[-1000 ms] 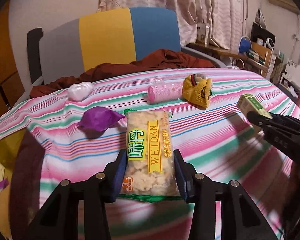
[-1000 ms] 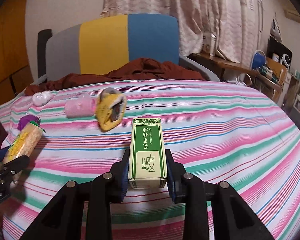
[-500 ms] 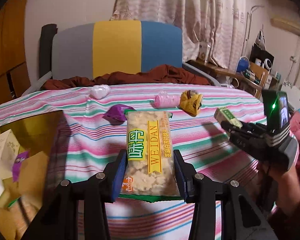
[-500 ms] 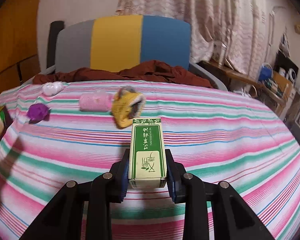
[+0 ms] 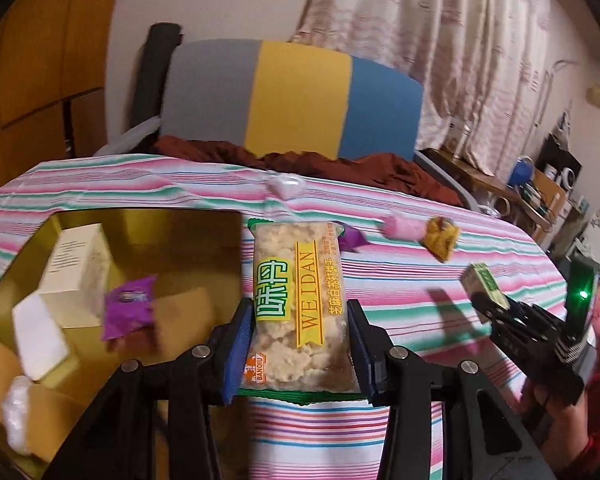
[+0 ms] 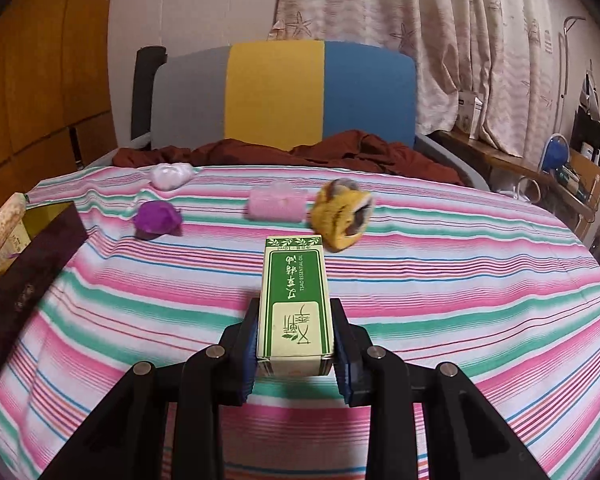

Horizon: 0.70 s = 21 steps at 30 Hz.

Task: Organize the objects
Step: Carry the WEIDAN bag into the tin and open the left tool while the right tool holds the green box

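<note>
Left tool (image 5: 298, 344): your jaws are clamped on the snack pack (image 5: 298, 304), blue pads pressed into its two long sides near the bottom end; the pack sticks out forward, label up.
Left hold, why: gripping the lower end leaves most of the pack free ahead of the tool, which I judge suits lowering it nose-first into the box (image 5: 148, 224).
Left position: you carry the pack above the striped table (image 5: 400, 280), just beside the right wall of the box, not yet over its opening.
Right tool (image 6: 296, 344): your jaws are clamped on the green carton (image 6: 296, 300), squeezing its long sides near the close end; it points forward, lifted clear of the table.
Right hold, why: it looks parked in the air, well apart from the box, probably waiting its turn.
Box: open, gold inside, dark outside, at the left of the table; it holds a cream carton (image 5: 76, 264), a purple wrapper (image 5: 128, 308) and a white block (image 5: 40, 336).
Left to sort: purple wad (image 6: 158, 218), pink roll (image 6: 276, 204), yellow toy (image 6: 342, 212) and a white bundle (image 6: 170, 174) lie at the far side of the table.
Risk: the pack is soft, so a harder squeeze could crush what is inside.
</note>
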### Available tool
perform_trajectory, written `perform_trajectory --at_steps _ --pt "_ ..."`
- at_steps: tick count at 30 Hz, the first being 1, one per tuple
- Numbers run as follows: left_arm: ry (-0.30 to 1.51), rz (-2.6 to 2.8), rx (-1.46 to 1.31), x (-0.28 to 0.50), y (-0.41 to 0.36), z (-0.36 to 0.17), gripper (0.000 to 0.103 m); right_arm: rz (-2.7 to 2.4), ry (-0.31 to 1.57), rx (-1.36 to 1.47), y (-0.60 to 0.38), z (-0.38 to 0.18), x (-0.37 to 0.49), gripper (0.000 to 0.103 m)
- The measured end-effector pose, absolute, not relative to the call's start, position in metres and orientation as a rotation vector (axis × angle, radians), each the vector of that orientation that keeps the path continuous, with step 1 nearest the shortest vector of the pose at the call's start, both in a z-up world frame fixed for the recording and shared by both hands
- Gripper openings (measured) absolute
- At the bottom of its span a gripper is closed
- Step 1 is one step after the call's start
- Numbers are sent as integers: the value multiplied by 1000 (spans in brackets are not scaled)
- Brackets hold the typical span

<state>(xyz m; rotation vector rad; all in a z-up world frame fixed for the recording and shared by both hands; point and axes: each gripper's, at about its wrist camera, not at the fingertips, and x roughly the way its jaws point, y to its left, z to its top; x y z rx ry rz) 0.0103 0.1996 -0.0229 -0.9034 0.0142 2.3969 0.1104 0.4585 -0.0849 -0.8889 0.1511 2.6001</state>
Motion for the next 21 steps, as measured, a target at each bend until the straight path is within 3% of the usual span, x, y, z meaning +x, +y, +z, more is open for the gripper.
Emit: perform_trajectory --at_steps 15,18,20,21 --pt "-51 2489 -1287 -62 110 -61 46 2566 244 -898 457 -90 109 31" --pt "-103 2468 -1313 -57 99 -64 58 2570 292 -889 453 -87 109 31" --pt "-129 2466 -1304 -54 94 -62 75 2588 342 -877 446 -84 107 31" --pt "-137 2480 -1292 -50 91 -59 78 2600 365 -873 443 -82 106 31"
